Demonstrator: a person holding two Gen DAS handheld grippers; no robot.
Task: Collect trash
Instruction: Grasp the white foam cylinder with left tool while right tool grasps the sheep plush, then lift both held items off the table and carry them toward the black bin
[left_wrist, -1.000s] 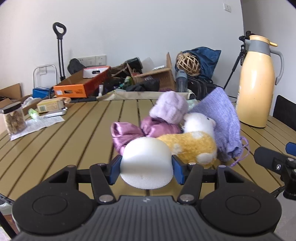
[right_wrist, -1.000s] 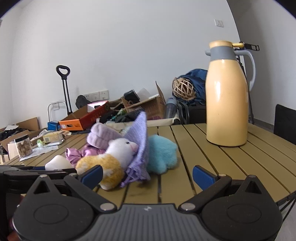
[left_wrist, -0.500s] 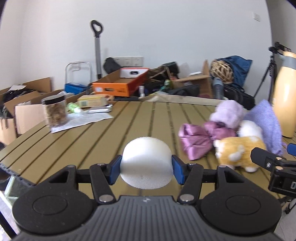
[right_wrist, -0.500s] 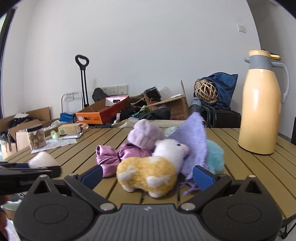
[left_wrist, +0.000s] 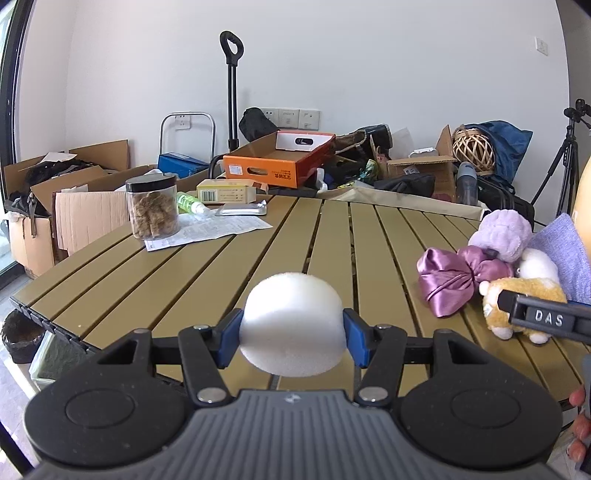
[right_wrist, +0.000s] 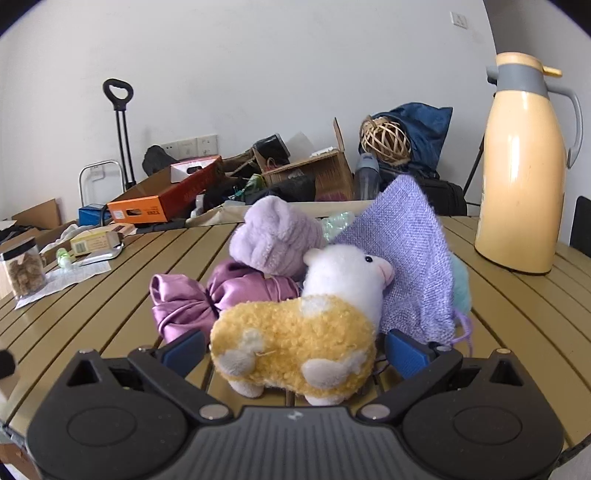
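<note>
Foam ball (left_wrist: 291, 325) sits clamped in left gripper (left_wrist: 291, 334), underside hidden; right gripper (right_wrist: 295, 349) gapes around plush sheep (right_wrist: 295, 339).

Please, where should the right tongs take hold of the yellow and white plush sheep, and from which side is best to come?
Grip the yellow woolly body of the yellow and white plush sheep, across its length. It stands side-on between the open right tongs, head to the right. Come straight forward and level, as now; the body is soft and should compress, while the white head leans on the lilac woven pouch.
</note>
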